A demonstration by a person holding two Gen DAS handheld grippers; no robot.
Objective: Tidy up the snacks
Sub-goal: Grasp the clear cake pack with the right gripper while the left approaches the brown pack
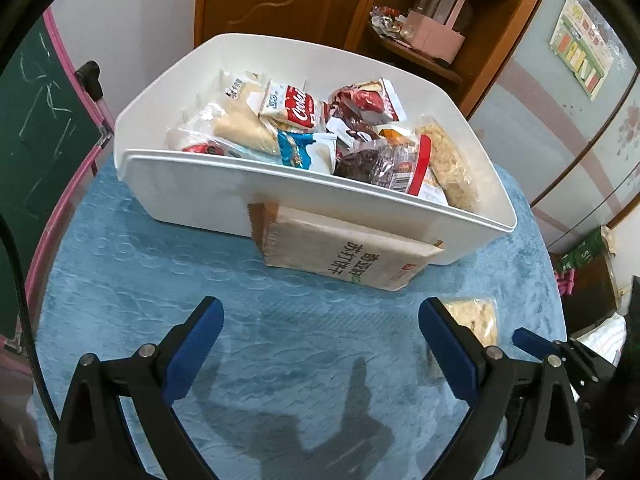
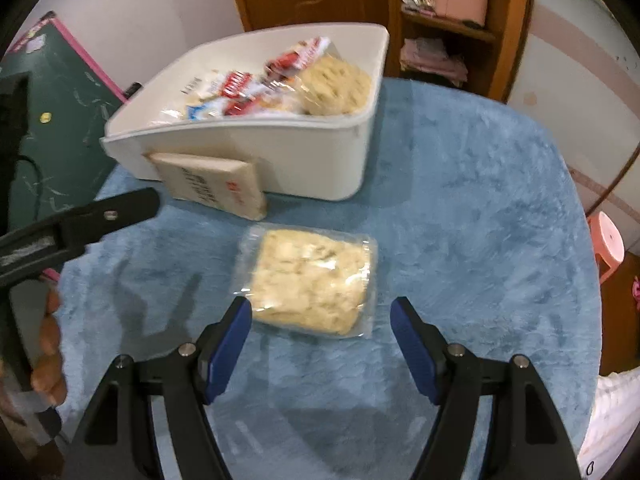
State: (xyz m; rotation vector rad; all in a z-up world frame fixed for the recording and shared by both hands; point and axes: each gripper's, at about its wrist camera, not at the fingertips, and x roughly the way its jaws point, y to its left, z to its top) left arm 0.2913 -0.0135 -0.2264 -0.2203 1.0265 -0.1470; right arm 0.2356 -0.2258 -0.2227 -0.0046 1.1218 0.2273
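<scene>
Lying on plush blue cloth (image 2: 460, 184), crinkly clear-wrapped pastry (image 2: 310, 280) (fingers (image 2: 412, 344) spread).

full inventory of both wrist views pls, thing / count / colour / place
bin: 1, white, far side of the table, heaped with snack packs
snack packs in bin: several, mixed red, white, blue, brown; exact count unclear
cracker pack: 1, beige with an orange edge, leaning on the bin's front wall
rice-crisp pack: 1, clear wrap over pale yellow, flat on the cloth just ahead of the right claw
table cloth: 1, blue, covers the table
chalkboard: 1, green with pink frame, left
shelf unit: 1, brown wood, behind
stool: 1, pink, right
left claw: open, empty
right claw: open, empty
</scene>
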